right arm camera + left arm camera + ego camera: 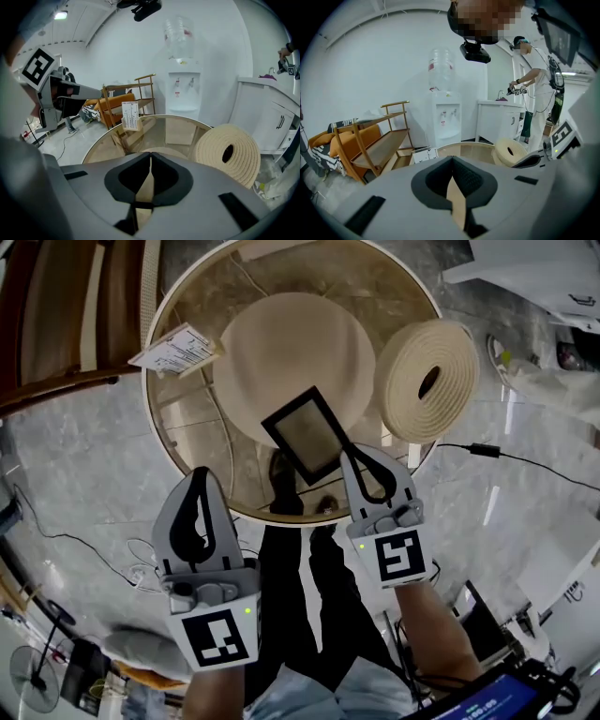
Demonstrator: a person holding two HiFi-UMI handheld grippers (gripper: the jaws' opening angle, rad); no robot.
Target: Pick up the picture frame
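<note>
On glass table (199, 298) — dark-rimmed picture frame (309, 435), askew

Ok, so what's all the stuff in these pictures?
round table: one, glass top, middle
picture frame: one, black, over the glass, near side
foam roll: one, cream, at the table's right edge
printed card: one, white, table's left edge
wooden rack: one, brown, floor at left
water dispenser: one, white, by the wall
cable: one, black, floor at right
left hand-held gripper: one, grey, jaws together, empty, at the table's near edge
right hand-held gripper: one, grey, jaws together, at the frame's corner
</note>
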